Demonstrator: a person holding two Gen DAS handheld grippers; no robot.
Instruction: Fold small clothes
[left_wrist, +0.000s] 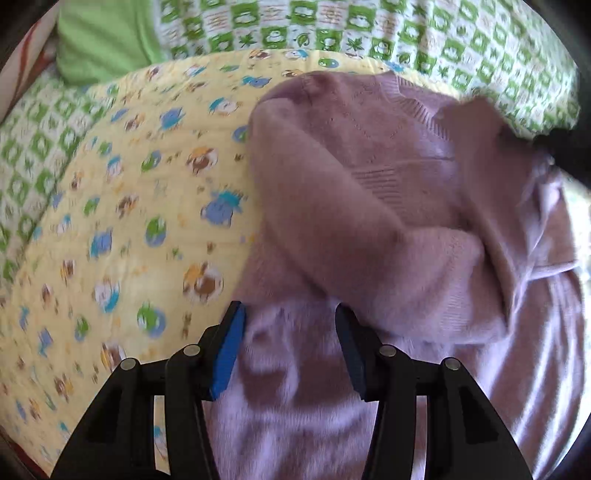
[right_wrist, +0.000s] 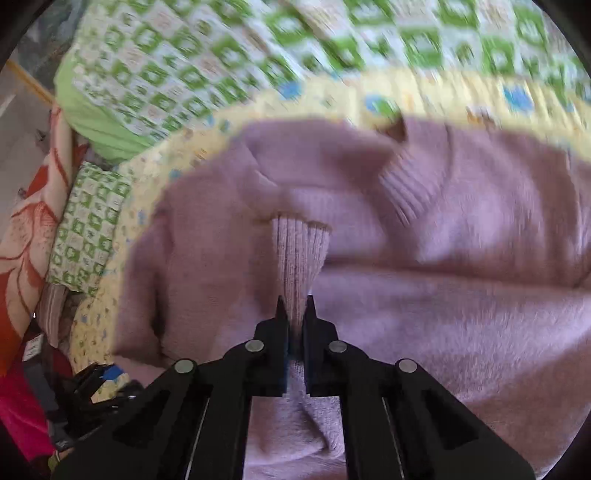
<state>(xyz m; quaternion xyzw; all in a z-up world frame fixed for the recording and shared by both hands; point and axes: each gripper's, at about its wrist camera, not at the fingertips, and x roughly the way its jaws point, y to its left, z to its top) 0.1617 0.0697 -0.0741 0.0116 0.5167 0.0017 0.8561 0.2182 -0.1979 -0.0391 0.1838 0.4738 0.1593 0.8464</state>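
While my left claw tilts steeply down with its jaws apart and nothing pinched, one fuzzy lilac sweater lies bunched just ahead and under the blue pads, on a yellow cartoon-print quilt spreading to the claw's left. From my right claw, angled down too, the jaws are clamped narrow on the sweater's ribbed cuff, sweater ahead and right.
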